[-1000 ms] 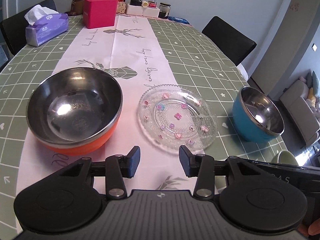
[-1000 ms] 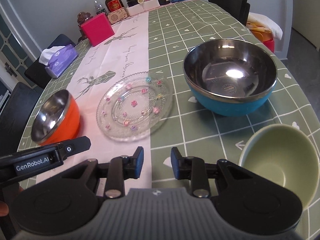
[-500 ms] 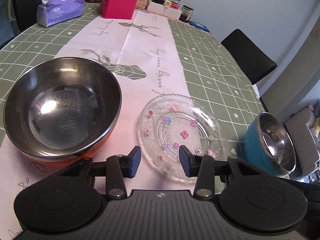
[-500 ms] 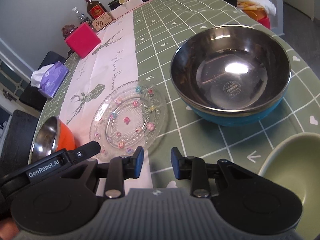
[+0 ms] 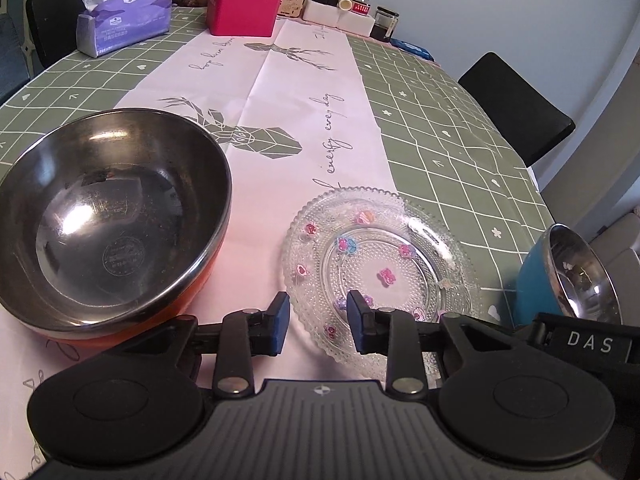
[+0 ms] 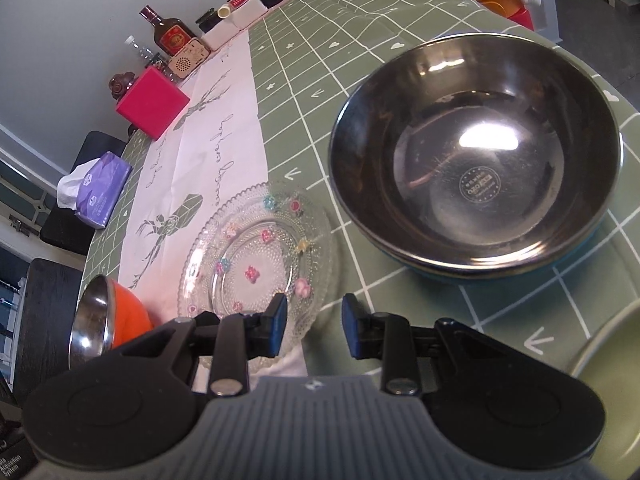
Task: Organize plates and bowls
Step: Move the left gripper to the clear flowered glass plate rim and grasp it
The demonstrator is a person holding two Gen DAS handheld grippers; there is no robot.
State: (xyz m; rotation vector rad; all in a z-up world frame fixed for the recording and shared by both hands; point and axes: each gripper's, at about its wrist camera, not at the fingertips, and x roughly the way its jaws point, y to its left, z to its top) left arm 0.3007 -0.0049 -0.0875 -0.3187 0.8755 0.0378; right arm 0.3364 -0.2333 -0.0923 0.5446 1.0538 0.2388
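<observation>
Worktop [image 5: 440, 128]: covered by a green grid-patterned cloth with a pale pink runner down the middle.
Orange-sided steel bowl [image 5: 108, 224]: upright on the runner, left of the plate.
Blue-sided steel bowl [image 6: 476, 168]: upright on the green cloth, right of the plate.
Clear round glass plate with coloured flowers [image 5: 380, 268]: flat between both bowls, straddling the runner's edge.
Left gripper [image 5: 318, 322]: jaws closing, partly open over the plate's near rim, gripping nothing.
Right gripper [image 6: 314, 326]: jaws partly open, empty, at the plate's near-right rim.
</observation>
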